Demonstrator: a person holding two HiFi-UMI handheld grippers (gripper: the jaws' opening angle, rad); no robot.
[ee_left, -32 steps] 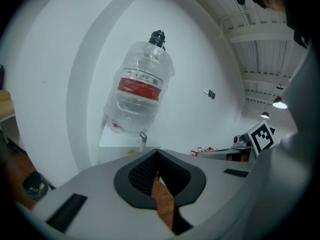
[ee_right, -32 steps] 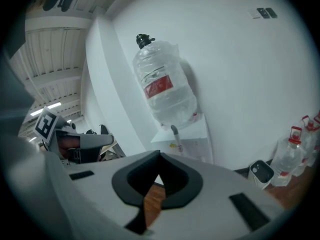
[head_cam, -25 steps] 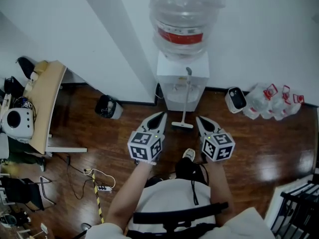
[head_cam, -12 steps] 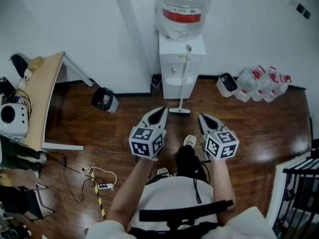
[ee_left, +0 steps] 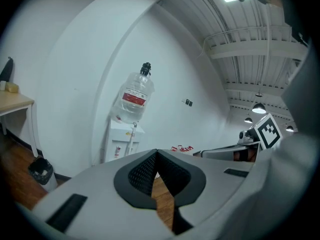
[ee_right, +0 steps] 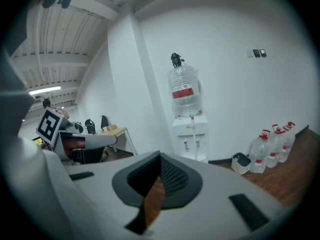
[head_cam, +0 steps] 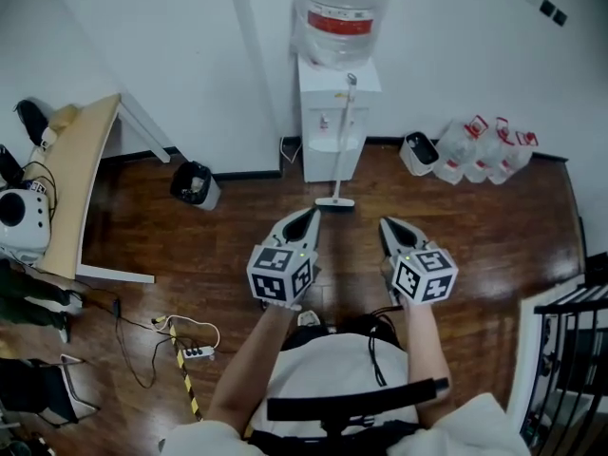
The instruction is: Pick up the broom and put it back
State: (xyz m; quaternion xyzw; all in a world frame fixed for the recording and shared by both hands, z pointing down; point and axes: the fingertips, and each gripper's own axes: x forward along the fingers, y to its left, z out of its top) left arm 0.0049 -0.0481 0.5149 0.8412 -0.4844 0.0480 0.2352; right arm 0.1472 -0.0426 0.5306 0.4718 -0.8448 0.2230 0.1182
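The broom [head_cam: 342,145] stands upright, its pale handle leaning on the front of the white water dispenser [head_cam: 318,112] and its flat head on the wooden floor. It also shows far off in the left gripper view as the broom [ee_left: 132,137] and in the right gripper view as the broom [ee_right: 194,134]. My left gripper [head_cam: 310,215] and right gripper [head_cam: 386,222] are held side by side in front of the person's body, well short of the broom head. Both point toward the dispenser. Each is shut, with nothing between the jaws, as the left gripper [ee_left: 156,151] and right gripper [ee_right: 160,154] show close up.
A big water bottle [head_cam: 337,12] tops the dispenser. A black bin [head_cam: 195,183] stands to its left, a white bin [head_cam: 418,153] and several water jugs [head_cam: 484,145] to its right. A desk [head_cam: 71,179] lies at left, a power strip [head_cam: 198,354] on the floor, a black rack [head_cam: 570,350] at right.
The person and both grippers have drawn back from the dispenser, which now looks smaller and farther. The broom has stayed leaning where it was. Both grippers remain shut.
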